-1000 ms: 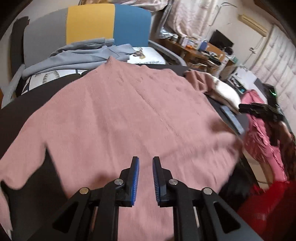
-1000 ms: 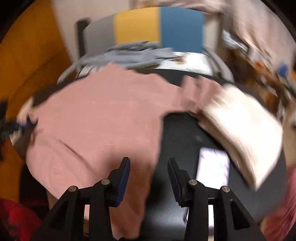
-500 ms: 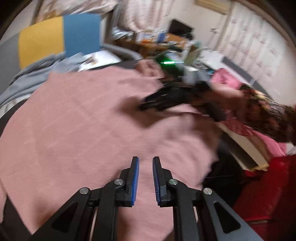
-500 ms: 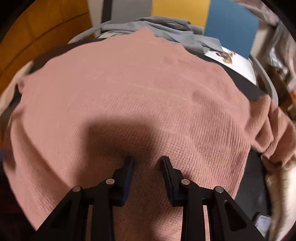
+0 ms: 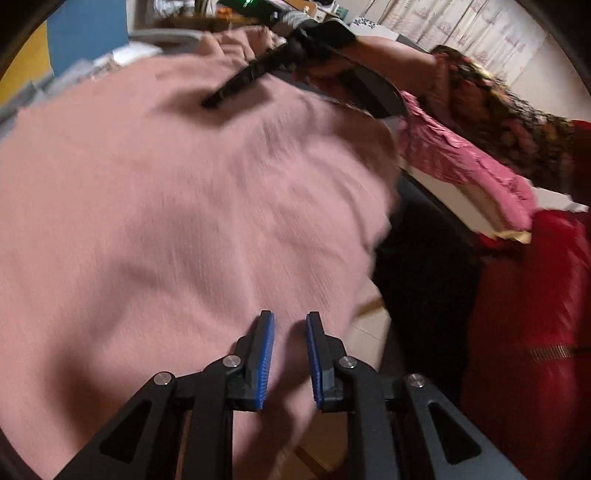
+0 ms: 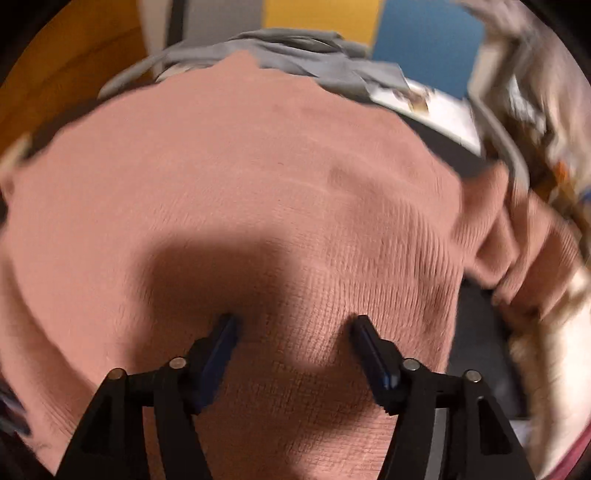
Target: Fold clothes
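Note:
A pink knit sweater [image 5: 166,203] lies spread flat over a dark table. My left gripper [image 5: 290,321] hovers low over its near hem by the right edge. The blue pads stand a narrow gap apart with nothing pinched between them. In the right wrist view the sweater [image 6: 295,184] fills the frame. My right gripper [image 6: 295,321] has its tips down on the knit near the middle, and its jaws are opening wide, with only flat cloth beneath them. The left wrist view shows the right gripper's fingers [image 5: 240,83] slanting down onto the sweater, held by a person's hand in a patterned sleeve [image 5: 498,110].
A grey garment [image 6: 295,51] lies past the sweater's collar, in front of a yellow and blue chair back [image 6: 321,14]. A folded cream cloth [image 6: 554,332] lies on the table [image 6: 476,332] at right. A folded pink cloth [image 5: 461,166] and a red object [image 5: 535,332] are beside the table.
My right gripper swung from the sweater's right edge onto its middle, came down and spread its jaws. My left gripper dropped and rolled toward the near right hem, with its gap unchanged.

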Available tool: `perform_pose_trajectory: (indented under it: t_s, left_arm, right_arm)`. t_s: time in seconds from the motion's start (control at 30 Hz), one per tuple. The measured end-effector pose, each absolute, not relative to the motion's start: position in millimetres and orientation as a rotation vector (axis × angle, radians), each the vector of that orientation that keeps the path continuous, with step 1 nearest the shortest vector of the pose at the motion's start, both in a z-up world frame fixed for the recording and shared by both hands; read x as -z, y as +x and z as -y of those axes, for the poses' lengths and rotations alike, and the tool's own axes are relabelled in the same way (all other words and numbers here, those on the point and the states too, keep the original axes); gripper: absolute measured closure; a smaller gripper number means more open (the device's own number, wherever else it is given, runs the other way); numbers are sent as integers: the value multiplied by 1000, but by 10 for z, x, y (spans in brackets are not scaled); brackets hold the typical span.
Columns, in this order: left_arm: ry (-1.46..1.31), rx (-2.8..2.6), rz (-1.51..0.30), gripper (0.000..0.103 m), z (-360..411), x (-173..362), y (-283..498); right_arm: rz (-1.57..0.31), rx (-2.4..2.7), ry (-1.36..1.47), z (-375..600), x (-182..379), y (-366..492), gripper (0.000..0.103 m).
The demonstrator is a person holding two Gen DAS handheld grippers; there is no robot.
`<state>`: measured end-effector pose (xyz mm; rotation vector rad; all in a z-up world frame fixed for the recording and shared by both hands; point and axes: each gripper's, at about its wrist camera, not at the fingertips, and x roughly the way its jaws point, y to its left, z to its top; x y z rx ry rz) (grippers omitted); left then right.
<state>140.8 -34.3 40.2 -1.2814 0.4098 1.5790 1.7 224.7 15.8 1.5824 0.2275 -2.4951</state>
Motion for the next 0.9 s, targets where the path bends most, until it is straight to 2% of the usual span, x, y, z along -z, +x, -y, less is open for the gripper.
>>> perform_pose_trajectory:
  t_s: [0.13, 0.17, 0.2, 0.27, 0.47, 0.53, 0.57, 0.63, 0.7, 0.73, 0.77, 0.8, 0.9]
  left_arm:
    - [-1279, -1549, -370, 87, 494, -500, 1461]
    - [-1249, -1591, -275, 87, 573, -627, 1392]
    - [-1228, -1625, -211, 87, 617, -710, 1325]
    - [-1189, -1694, -133, 87, 665, -851, 1225]
    - [-1145, -1710, -375, 86, 151, -683, 1416]
    - [-1116, -1725, -515, 85, 24, -559, 1552]
    - [-1099, -1732, -586, 85, -39, -496, 1620]
    - [-1087, -1748, -660, 84, -120, -425, 1694]
    - [-1121, -1763, -633, 84, -117, -425, 1683]
    - [-1134, -1771, -619, 84, -107, -435, 1683]
    - [-1148, -1779, -604, 90, -97, -445, 1683]
    - [-1161, -1758, -581, 103, -76, -481, 1701]
    - [-1123, -1614, -484, 103, 25, -733, 1906]
  right_arm:
    - [-277, 2501, 1565, -2173, -249, 92, 40]
    - [-273, 2495, 1551, -2156, -304, 140, 53]
    - [-240, 2476, 1516, -2151, -396, 238, 57]
    - [-187, 2433, 1455, -2138, -564, 436, 57]
    - [-289, 2217, 1297, -1919, -906, 1329, 62]
    - [-355, 2138, 1306, -1782, -807, 1545, 58]
    - [-391, 2115, 1330, -1714, -714, 1614, 48]
    - [-499, 2091, 1372, -1583, -491, 1743, 49]
    - [-602, 2104, 1391, -1507, -309, 1790, 62]
    - [-588, 2111, 1375, -1496, -331, 1813, 74]
    - [-566, 2118, 1369, -1496, -371, 1828, 95]
    - [-528, 2124, 1380, -1518, -442, 1829, 95]
    - [-428, 2090, 1383, -1596, -652, 1922, 95]
